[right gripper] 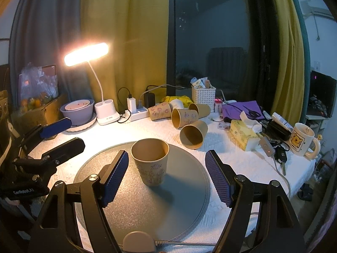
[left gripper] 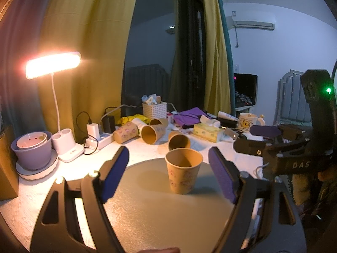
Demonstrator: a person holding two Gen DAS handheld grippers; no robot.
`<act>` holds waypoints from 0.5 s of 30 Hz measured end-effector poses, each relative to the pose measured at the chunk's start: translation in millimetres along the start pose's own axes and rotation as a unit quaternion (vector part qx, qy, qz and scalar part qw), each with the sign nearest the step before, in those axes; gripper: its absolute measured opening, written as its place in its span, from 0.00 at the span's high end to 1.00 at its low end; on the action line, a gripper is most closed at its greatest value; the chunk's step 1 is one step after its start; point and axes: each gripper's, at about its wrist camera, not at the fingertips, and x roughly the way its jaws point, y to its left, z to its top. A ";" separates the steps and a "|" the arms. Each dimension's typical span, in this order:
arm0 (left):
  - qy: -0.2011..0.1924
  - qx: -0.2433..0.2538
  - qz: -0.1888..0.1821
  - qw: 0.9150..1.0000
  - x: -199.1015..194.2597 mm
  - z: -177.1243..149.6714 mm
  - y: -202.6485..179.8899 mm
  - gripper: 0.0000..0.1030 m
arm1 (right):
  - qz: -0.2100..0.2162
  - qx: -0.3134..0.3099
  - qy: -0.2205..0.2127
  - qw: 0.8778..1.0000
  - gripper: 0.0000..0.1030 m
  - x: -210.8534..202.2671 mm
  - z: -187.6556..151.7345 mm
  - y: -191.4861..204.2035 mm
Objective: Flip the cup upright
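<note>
A brown paper cup point(left gripper: 183, 172) stands upright, mouth up, on the round grey mat point(left gripper: 147, 210). In the right wrist view the cup point(right gripper: 150, 164) stands on the mat point(right gripper: 147, 206) too. My left gripper point(left gripper: 168, 175) is open, the cup between and just beyond its blue pads, not touching. My right gripper point(right gripper: 166, 177) is open, the cup between its fingertips nearer the left pad, apart from both. The right gripper also shows in the left wrist view point(left gripper: 254, 139), and the left gripper in the right wrist view point(right gripper: 61, 136), both open.
Several paper cups lie on their sides behind the mat point(left gripper: 178, 140) point(right gripper: 193, 134). A lit desk lamp point(left gripper: 52, 64), purple bowl point(left gripper: 33, 147), power strip point(left gripper: 99, 140), tissue box point(right gripper: 242, 137), bear mug point(right gripper: 302, 140), white basket point(right gripper: 203, 99) and keys point(right gripper: 281, 158) crowd the white table.
</note>
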 end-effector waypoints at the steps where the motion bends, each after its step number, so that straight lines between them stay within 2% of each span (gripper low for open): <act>1: 0.000 0.000 0.000 1.000 -0.1 -0.3 -0.6 0.23 | 0.000 0.000 0.001 1.000 0.24 0.2 -0.6 0.1; 15: 0.000 -0.001 0.000 1.000 0.0 0.0 0.0 0.23 | 0.001 0.000 0.002 1.000 0.24 0.9 -1.3 -0.4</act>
